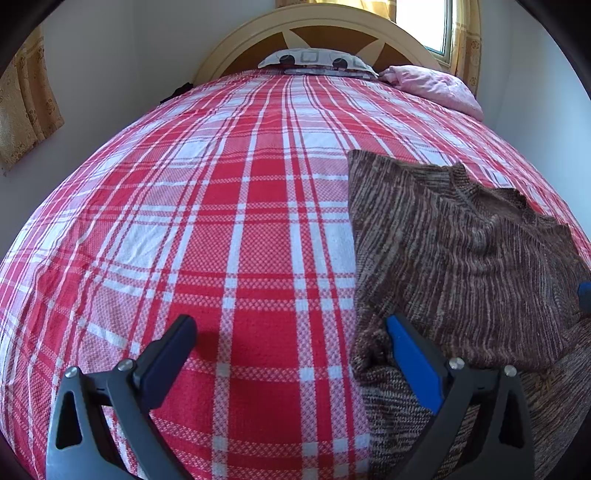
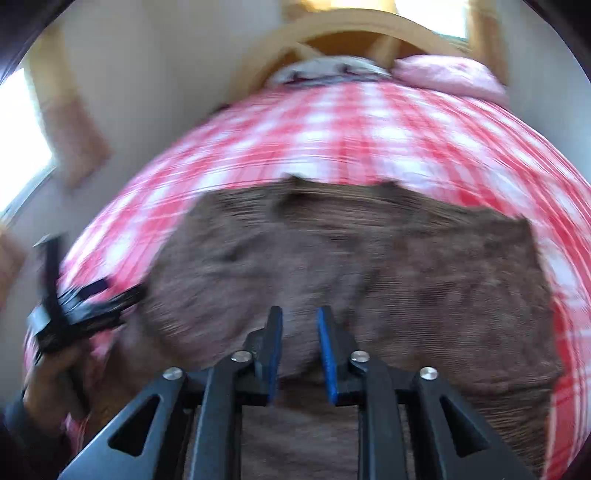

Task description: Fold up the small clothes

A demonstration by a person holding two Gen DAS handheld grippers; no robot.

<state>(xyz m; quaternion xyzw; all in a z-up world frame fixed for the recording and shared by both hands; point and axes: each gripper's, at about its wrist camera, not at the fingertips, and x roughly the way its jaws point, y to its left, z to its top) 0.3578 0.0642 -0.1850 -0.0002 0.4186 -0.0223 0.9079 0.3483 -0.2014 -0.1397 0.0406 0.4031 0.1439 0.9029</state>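
A brown striped knit garment (image 1: 461, 258) lies on the red and white plaid bedspread (image 1: 240, 221), partly folded over itself. My left gripper (image 1: 291, 328) is wide open and empty just above the bed, its right finger (image 1: 413, 358) at the garment's left edge. In the blurred right wrist view the garment (image 2: 369, 266) fills the middle. My right gripper (image 2: 299, 332) hovers over its near part with a narrow gap between the jaws and nothing between them. The left gripper (image 2: 81, 306) shows there at the garment's left edge, held by a hand.
The bed's wooden headboard (image 1: 317, 33) stands at the far end with a patterned pillow (image 1: 317, 61) and a pink pillow (image 1: 436, 86). White walls flank the bed. A curtained window (image 1: 432, 26) is at the back right.
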